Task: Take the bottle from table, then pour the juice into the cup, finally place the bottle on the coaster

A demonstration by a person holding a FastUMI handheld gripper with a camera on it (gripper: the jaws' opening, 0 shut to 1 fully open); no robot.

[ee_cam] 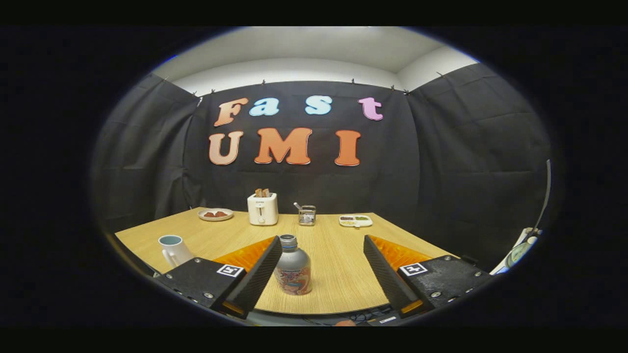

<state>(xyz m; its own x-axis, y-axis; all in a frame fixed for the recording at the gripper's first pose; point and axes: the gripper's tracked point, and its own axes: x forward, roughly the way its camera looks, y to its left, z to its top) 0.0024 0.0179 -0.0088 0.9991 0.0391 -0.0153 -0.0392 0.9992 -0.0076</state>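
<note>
The tool [319, 272] is hovering with its fingers spread wide, touching nothing. The bottle [293, 267] is standing upright on the table [338, 245] in the lower centre, between the fingers, nearer the left one. The cup [174, 249] is sitting at lower left.

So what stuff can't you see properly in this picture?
- Bottle: its side nearest the gripper's left finger sits behind that finger; its picture is too blurry to make out.
- Cup: its bottom is hidden by the gripper's body.
- Plate and tray: the food is too small to name.
</note>
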